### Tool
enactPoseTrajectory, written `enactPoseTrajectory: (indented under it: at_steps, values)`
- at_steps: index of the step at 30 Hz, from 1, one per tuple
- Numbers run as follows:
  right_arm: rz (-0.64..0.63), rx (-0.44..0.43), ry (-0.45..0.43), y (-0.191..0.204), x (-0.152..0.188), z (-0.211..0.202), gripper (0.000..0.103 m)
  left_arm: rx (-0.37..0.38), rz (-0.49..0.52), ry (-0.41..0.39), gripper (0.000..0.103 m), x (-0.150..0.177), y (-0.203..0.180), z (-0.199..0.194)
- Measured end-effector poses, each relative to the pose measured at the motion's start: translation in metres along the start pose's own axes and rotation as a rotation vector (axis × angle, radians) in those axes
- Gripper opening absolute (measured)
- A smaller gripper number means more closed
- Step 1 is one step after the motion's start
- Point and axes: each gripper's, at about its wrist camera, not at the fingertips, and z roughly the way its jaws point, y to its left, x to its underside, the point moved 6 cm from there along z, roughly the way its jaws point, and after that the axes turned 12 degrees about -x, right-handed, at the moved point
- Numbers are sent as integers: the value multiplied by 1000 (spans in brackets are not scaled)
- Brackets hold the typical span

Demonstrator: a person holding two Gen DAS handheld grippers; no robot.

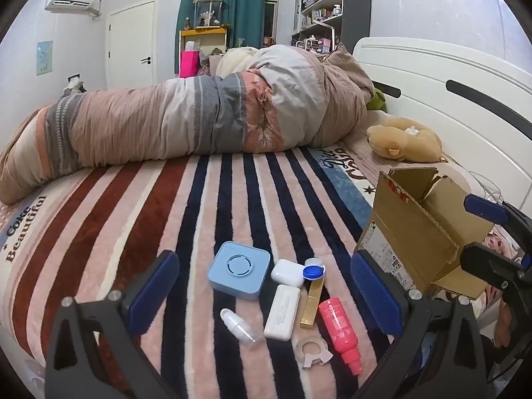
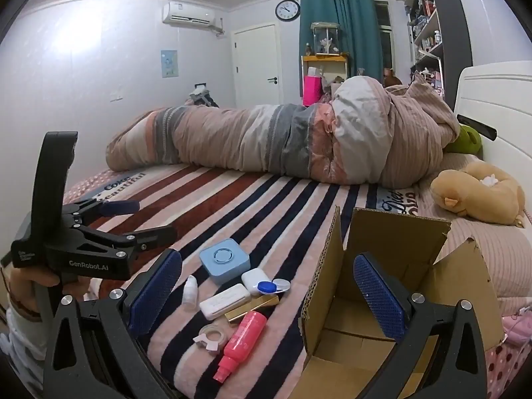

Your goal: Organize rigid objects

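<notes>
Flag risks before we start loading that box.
1. The box stands on soft bedding with its flaps up; a knock from the right gripper could tip it.
2. The items touch: white case, gold bar, pink bottle. Grabbing one may drag its neighbours.
3. The open left gripper may struggle with the flat tape dispenser on plush fabric.

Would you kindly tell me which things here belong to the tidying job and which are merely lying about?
Job: blue speaker, white case, pink bottle, gold bar, dropper bottle, tape dispenser, cardboard box.

Lying about: rolled duvet, plush toy.
</notes>
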Motion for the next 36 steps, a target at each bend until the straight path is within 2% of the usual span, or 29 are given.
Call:
enactPoseTrajectory:
  at_steps: [31,36]
  values:
    - [9,-10,4,3,4,2,103,22,7,-19,103,1,-3,-10]
    - [20,-36,-4,4,6,2,103,22,0,-16,103,1,-2,-9]
